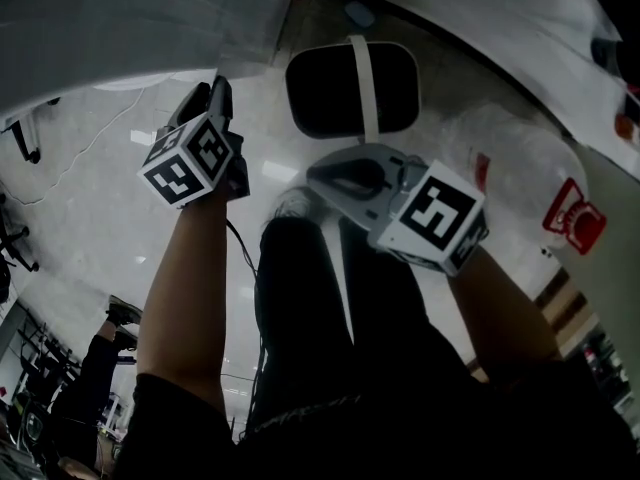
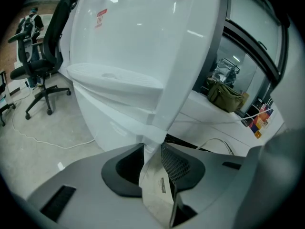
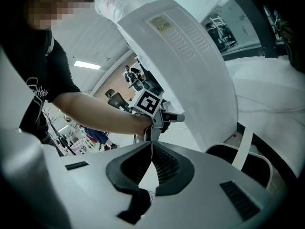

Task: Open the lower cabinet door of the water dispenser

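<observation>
The white water dispenser (image 2: pixel 138 32) fills the left gripper view, with its drip ledge (image 2: pixel 114 76) above the lower cabinet. The cabinet door's white edge (image 2: pixel 188 70) runs down into my left gripper (image 2: pixel 153 149), whose jaws are shut on it. In the right gripper view the left gripper (image 3: pixel 153 128) sits at the lower corner of a white ribbed panel (image 3: pixel 190 66) that carries a label. My right gripper (image 3: pixel 151 146) is shut with nothing between its pads and points at the left one. From the head view, the left gripper (image 1: pixel 218 90) is by the dispenser and the right gripper (image 1: pixel 318 175) is beside it.
A black pad with a white strap (image 1: pixel 352 88) lies on the floor ahead. An office chair (image 2: pixel 43 61) and a loose cable (image 2: pixel 38 137) are left of the dispenser. A green bag (image 2: pixel 228 95) rests on a white ledge to the right.
</observation>
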Motion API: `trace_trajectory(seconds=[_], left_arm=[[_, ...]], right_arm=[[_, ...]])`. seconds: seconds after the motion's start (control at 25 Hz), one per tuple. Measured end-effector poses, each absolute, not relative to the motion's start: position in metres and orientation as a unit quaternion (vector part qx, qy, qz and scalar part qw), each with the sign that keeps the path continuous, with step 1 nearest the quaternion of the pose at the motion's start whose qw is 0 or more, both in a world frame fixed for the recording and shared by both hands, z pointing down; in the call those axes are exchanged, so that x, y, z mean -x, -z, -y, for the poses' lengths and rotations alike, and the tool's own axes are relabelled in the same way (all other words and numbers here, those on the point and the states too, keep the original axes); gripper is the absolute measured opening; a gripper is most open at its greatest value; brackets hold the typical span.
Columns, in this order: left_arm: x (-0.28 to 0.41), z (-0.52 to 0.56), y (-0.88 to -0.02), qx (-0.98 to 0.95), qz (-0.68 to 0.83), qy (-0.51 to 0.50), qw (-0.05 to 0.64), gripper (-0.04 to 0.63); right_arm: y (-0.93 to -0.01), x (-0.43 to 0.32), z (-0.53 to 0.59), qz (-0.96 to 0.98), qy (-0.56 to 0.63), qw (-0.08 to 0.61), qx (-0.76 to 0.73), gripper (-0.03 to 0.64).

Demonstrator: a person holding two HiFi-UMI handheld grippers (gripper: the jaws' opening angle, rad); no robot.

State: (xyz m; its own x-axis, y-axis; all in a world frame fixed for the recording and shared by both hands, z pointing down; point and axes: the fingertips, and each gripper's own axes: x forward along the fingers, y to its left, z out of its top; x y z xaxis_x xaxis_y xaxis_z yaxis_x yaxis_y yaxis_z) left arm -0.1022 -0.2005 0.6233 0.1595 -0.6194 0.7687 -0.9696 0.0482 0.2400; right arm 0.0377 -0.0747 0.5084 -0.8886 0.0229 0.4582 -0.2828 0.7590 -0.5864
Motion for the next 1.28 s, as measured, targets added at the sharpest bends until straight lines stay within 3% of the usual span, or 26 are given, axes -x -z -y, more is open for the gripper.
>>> trace_trajectory(seconds=[1.28], left_arm=[[0.168,0.115,-0.625,-0.65,0.613,-0.271,0.359,0.074]], right_arm=[[-0.507,0.001,0.02,0.914,-0.304,0.267,-0.018,0.015]])
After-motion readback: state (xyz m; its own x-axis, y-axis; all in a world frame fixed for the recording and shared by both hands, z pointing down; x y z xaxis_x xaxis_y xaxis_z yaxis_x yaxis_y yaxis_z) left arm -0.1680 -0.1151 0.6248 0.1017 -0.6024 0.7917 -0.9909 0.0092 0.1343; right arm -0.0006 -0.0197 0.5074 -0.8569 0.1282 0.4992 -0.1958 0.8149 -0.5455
